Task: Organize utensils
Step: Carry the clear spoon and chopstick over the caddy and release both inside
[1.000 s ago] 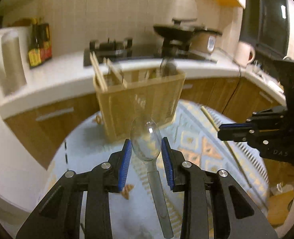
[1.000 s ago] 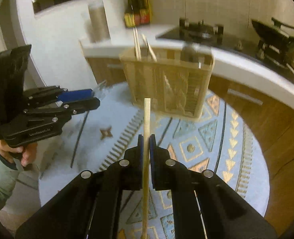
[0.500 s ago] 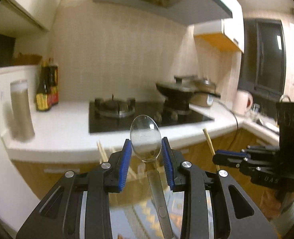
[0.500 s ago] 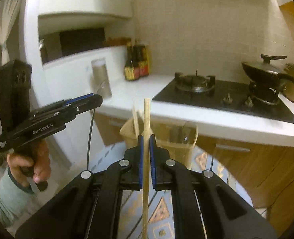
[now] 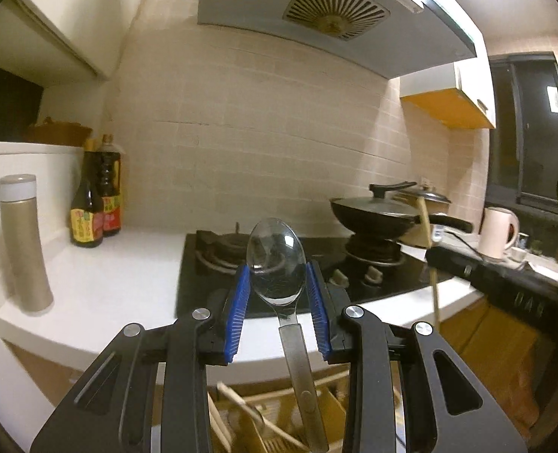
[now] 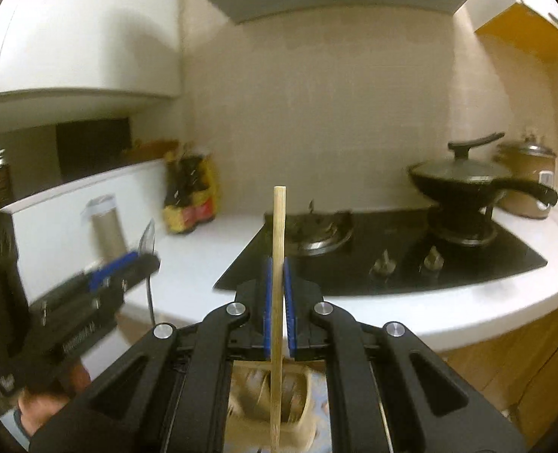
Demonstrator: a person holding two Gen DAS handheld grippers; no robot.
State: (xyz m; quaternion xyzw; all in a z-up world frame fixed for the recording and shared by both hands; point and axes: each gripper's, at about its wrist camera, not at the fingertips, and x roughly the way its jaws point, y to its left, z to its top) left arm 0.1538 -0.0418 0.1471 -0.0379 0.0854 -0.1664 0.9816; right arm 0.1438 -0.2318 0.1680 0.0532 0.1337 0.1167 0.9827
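My left gripper (image 5: 278, 283) is shut on a clear plastic spoon (image 5: 277, 256); its bowl sits between the blue pads and its handle hangs down toward me. In the right wrist view, my right gripper (image 6: 277, 275) is shut on a wooden chopstick (image 6: 279, 234) that stands upright. A wooden utensil holder (image 5: 275, 426) with sticks in it lies below both grippers, blurred (image 6: 298, 396). Each gripper shows in the other's view: the right gripper (image 5: 441, 260) with its chopstick (image 5: 426, 222), and the left gripper (image 6: 135, 260) with its spoon (image 6: 147, 236), held by a hand (image 6: 41, 407).
A white counter (image 5: 128, 287) runs ahead with a black gas hob (image 5: 392, 283) and a lidded wok (image 5: 373, 215). Sauce bottles (image 5: 94, 207) and a gold flask (image 5: 24, 241) stand at the left, a white kettle (image 5: 500, 232) at the right. A range hood (image 5: 335, 11) hangs overhead.
Both grippers have risen and tipped upward with the spoon and chopstick still held. The holder and patterned cloth have slid to the bottom of the views; counter, hob and hood now fill them.
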